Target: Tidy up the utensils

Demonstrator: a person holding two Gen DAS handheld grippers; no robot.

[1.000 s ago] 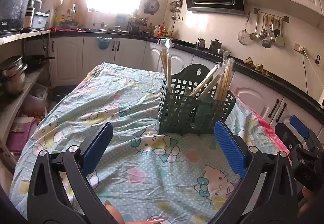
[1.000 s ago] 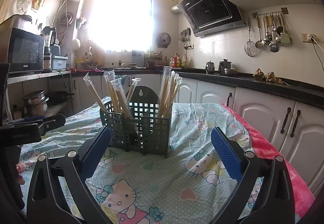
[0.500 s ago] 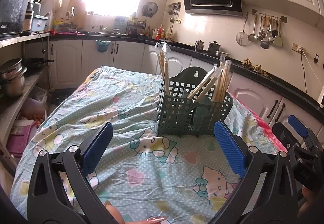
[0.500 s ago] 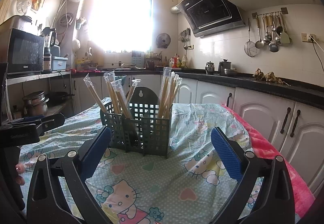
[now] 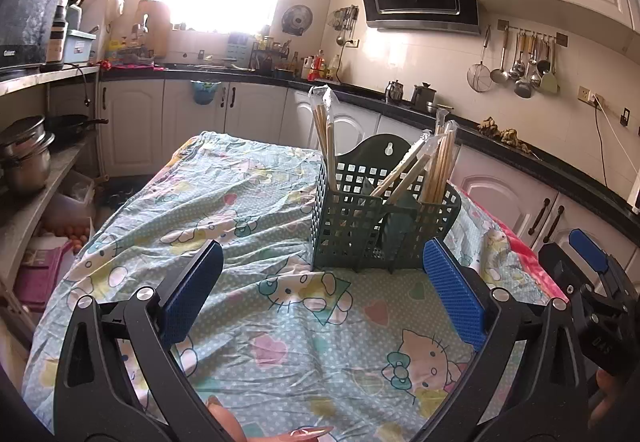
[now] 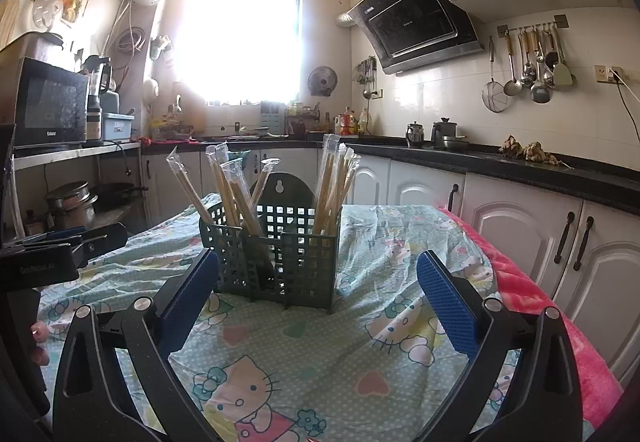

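**Chopsticks look sorted; both tools idle**

Green caddy [image 6: 276,258] stands upright mid-desk on the cartoon-cat cloth [image 6: 280,358]; wrapped chopsticks [image 6: 230,186] sit inside it in separate bunches; right wrist view shows one fanned bunch in the left compartment, a tighter bunch [image 6: 332,186] in the right one; how many compartments in all, cannot tell through the lattice.

Left tool [image 5: 320,294] released, jaws spread wide, nothing between the blue pads; right tool [image 6: 316,294] likewise released and empty; both hover short of the caddy, apart from it; each tool shows at the edge of the other's view.

Judgement on progress: no loose utensil shows anywhere on the cloth in either view; the sorting looks finished or very nearly so; all that may be left is straightening the leaning sticks in the fanned bunch, or withdrawing.

Surroundings: desk [image 5: 48,326] edge drops off close at left; pots [image 5: 26,158] on a low shelf beside it; pink cloth [image 6: 532,286] along the right edge; ladles and a strainer [image 6: 528,70] hang on the far wall, well apart from the work.

Obstacles: nothing lies between tools and caddy; the rumpled cloth could drag if the caddy is pushed; sticks leaning outward could catch a jaw coming from above.
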